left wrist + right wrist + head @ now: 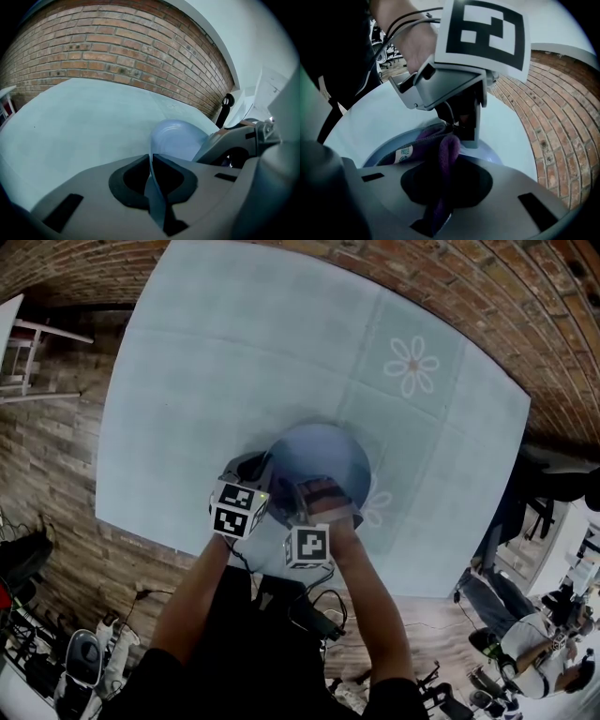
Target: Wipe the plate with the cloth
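While the fingers of our left gripper [152, 164] pinch the rim of the round pale-blue plate [177, 138] near the front edge of the bench [187, 381], we should press the purple fleecy cloth [433, 140], clamped in the fingers of our right gripper [447, 157], flat across it.

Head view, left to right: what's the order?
white frame → left gripper, shut on the plate rim → right gripper, holding the cloth → big flower print → seated person
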Motion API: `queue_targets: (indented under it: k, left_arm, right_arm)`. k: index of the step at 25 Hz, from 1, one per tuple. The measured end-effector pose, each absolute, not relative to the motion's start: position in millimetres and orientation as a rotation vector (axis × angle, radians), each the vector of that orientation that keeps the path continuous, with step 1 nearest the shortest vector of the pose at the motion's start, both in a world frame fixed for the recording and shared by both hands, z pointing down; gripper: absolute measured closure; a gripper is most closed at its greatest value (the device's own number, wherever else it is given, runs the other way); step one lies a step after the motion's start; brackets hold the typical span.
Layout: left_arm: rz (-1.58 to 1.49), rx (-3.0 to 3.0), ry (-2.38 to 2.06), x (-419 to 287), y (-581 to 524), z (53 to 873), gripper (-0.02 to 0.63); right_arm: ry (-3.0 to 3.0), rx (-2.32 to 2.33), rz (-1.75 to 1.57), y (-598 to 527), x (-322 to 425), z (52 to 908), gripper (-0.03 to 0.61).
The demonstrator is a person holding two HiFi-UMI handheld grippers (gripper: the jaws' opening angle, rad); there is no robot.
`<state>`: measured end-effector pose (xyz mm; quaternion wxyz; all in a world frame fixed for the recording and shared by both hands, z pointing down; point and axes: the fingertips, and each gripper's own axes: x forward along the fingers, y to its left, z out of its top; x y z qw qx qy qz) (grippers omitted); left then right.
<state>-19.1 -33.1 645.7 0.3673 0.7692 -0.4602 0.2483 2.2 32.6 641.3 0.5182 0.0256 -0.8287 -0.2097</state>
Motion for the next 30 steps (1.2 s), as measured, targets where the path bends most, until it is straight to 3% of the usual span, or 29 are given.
queue_targets:
  k: [30]
  left_arm:
    - [0.653, 2.01, -1.181, -18.7, -32.6, 648.4, 0.566]
  right_arm:
    - [-1.923, 0.319, -0.502, -64.1, 34.0, 639.2, 0.52]
